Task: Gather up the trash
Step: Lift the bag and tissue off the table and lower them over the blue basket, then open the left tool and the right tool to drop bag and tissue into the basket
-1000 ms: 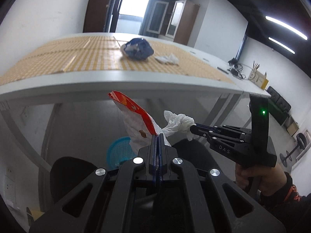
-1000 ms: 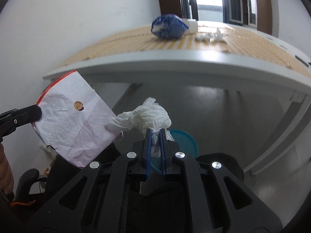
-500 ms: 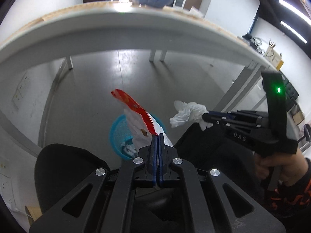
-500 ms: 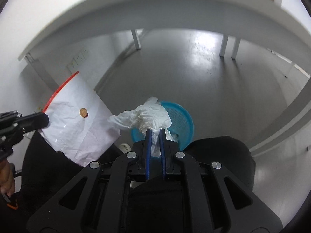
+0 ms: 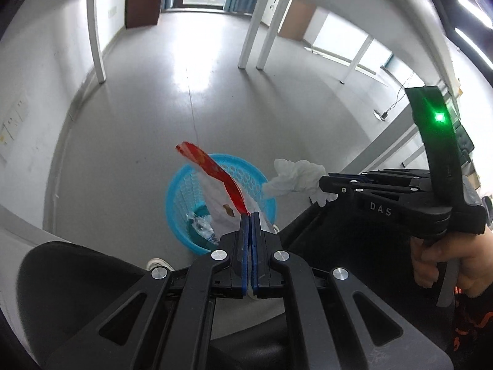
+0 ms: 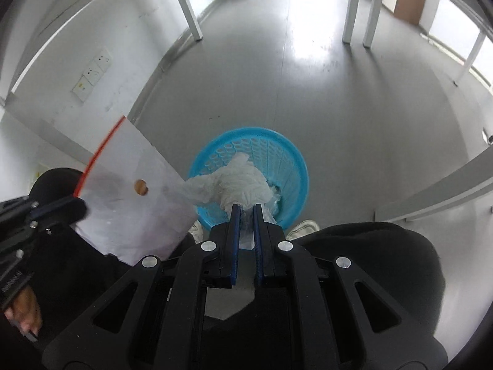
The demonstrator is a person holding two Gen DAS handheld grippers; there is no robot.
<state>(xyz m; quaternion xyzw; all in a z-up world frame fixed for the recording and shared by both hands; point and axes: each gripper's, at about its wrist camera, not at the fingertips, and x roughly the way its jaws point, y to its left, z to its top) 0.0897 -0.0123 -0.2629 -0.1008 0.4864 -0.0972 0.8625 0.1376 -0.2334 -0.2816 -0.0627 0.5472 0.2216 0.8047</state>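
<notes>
Now both grippers hang over the blue basket (image 6: pixel 297 166) on the grey floor (image 5: pixel 154 108), and each one has a catch. Left gripper (image 5: pixel 250 215): its blue pads are pressed flat together on the edge of a clear zip bag (image 6: pixel 135 203) with a red seal strip (image 5: pixel 215 172) along the top, and the bag stands up over the basket's near rim, a small round hole punched through it (seen edge-on from the left wrist, broadside from the right). Right gripper (image 6: pixel 246 208): narrow, clamped on a crumpled white tissue (image 6: pixel 237 182), with the wad bulging out past the fingertips directly above the basket's opening. From the left wrist view that same tissue (image 5: pixel 297 174) sits just beside the basket's right rim (image 5: pixel 172 182), held out on the black tool whose green light (image 5: pixel 440 117) glows on its upright part. Down inside the basket, something clear and crinkled (image 5: pixel 201 226) lies at the bottom; I cannot tell what. White shoes (image 6: pixel 303 226) peek out right against the basket's near side, with dark trouser knees (image 6: pixel 379 246) on either side of it. White table legs (image 5: pixel 94 40) stand well beyond the basket, and wall sockets (image 6: pixel 92 72) sit off to its left.
</notes>
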